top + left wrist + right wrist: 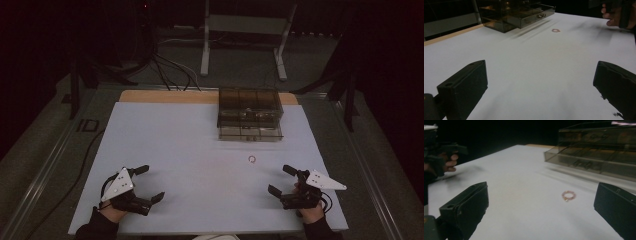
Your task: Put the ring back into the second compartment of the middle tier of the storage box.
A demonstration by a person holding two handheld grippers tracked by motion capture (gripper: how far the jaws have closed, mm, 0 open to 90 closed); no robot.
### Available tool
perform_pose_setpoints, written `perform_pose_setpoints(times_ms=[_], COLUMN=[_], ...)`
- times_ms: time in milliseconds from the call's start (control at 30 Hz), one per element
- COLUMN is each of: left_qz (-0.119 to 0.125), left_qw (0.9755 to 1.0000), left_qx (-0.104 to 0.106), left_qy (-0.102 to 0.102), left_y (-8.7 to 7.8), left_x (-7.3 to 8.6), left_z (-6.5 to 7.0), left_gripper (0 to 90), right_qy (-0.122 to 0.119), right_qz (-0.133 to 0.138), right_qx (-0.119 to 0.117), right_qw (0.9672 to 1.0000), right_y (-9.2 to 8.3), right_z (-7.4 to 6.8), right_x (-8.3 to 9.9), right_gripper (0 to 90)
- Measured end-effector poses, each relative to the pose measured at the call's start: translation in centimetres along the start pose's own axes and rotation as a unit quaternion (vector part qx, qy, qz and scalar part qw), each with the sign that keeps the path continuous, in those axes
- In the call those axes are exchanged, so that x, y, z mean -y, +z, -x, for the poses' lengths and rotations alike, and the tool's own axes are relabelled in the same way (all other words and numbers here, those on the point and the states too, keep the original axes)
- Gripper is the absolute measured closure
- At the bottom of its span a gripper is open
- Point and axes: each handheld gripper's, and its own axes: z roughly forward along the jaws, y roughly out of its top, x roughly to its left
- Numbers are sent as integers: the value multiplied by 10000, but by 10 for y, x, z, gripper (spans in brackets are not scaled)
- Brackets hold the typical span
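A small pink bead ring (252, 159) lies on the white table (180, 150), in front of a smoked clear drawer box (250, 114) whose lower drawer is pulled out a little. My left gripper (148, 182) rests near the front left edge, jaws wide apart and empty. My right gripper (281, 180) rests near the front right edge, jaws also wide apart and empty, a short way behind and to the right of the ring. In the right gripper view the ring (568, 195) lies ahead between the jaws, with the box (596, 155) beyond. In the left gripper view the ring (555, 30) is far off.
The box (516, 15) stands at the table's far edge on a strip of bare wood (165, 96). Cables (170, 70) and a white metal stand (245, 35) lie on the dark floor beyond. The other hand (615, 17) shows at the far right of the left gripper view.
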Motion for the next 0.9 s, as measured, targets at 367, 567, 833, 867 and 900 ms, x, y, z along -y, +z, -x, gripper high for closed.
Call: perform_pose_setpoints(times_ms=[367,567,833,867,900], left_qz=[-41,-46,-11,-16,-24], left_qw=[10000,10000,9999,9999,9999], left_qx=[-18,31,104,121,124], left_qy=[-5,-37,-94,-97,-103], left_y=[3,3,2,1,1], left_x=[-1,-1,0,1,1], left_z=[0,-1,-2,-2,-2], left_gripper=[8,8,8,8,8], right_qy=[-75,-99,-105,-145,-184], right_qz=[-496,-581,-737,-758,-767], right_qx=[-192,-230,-381,-409,-420], right_qw=[9986,9980,9965,9962,9960], right_y=[6,6,9,9,10], right_z=[-5,-6,-8,-9,-11], right_x=[6,5,3,2,2], right_gripper=[0,0,0,0,0])
